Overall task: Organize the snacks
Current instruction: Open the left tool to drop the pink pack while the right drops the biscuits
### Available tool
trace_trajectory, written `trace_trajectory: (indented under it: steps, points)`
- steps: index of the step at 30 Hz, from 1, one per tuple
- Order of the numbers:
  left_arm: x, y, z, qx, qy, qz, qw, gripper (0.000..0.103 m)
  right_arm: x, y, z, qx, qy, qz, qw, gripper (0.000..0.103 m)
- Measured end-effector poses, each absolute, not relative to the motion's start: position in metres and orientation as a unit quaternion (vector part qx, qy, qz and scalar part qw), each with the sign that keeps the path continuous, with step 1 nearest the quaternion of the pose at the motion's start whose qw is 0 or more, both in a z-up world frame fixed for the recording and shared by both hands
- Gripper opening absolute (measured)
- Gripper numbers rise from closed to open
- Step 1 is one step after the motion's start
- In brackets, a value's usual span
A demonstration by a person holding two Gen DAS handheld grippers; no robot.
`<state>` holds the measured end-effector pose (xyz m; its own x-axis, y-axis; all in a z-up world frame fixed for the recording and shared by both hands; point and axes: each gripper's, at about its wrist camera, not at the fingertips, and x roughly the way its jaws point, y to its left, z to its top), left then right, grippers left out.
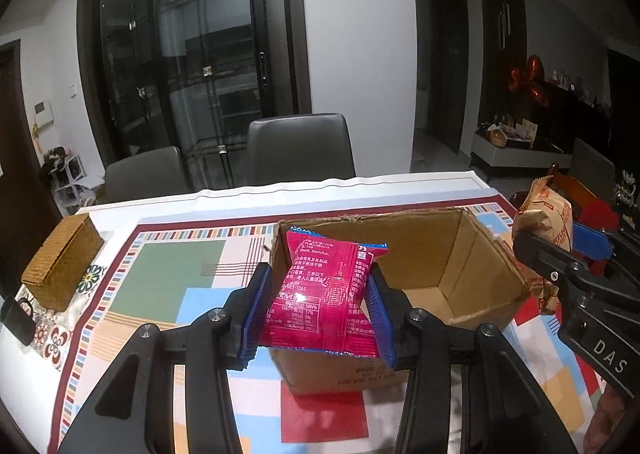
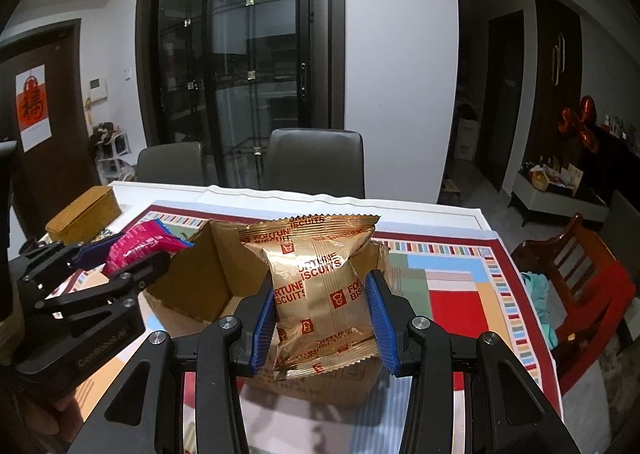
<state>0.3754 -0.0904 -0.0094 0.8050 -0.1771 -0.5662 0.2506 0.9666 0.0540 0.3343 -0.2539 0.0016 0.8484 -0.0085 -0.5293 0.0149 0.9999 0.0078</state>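
My left gripper (image 1: pixel 318 300) is shut on a pink snack packet (image 1: pixel 324 286) and holds it above the near left corner of an open cardboard box (image 1: pixel 472 254). My right gripper (image 2: pixel 320 312) is shut on a gold Fortune Biscuits packet (image 2: pixel 320 282), held above the box (image 2: pixel 200 278) at its near right side. In the left wrist view the gold packet (image 1: pixel 542 213) and right gripper (image 1: pixel 560 250) show at the right edge. In the right wrist view the pink packet (image 2: pixel 138 248) and left gripper (image 2: pixel 108 258) show at the left. What the box holds is hidden.
The box stands on a colourful patterned tablecloth (image 1: pixel 168 278). A woven lidded basket (image 1: pixel 60 262) sits at the table's left edge beside a black object (image 1: pixel 16 322). Two grey chairs (image 1: pixel 300 149) stand behind the table, and a red wooden chair (image 2: pixel 576 278) at its right.
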Motion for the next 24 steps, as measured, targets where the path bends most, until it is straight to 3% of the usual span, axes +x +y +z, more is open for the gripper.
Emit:
trace_trajectory:
  steps: [21,24]
  points:
    - [0.421,-0.093,-0.017,0.058,0.316,-0.121,0.939,0.047,0.38,-0.254,-0.009,0.025,0.311,-0.002,0.95,0.045]
    - [0.422,-0.093,-0.015,0.055,0.316,-0.123,0.939,0.059,0.383,-0.254,-0.009,0.028,0.312,-0.002,0.95,0.046]
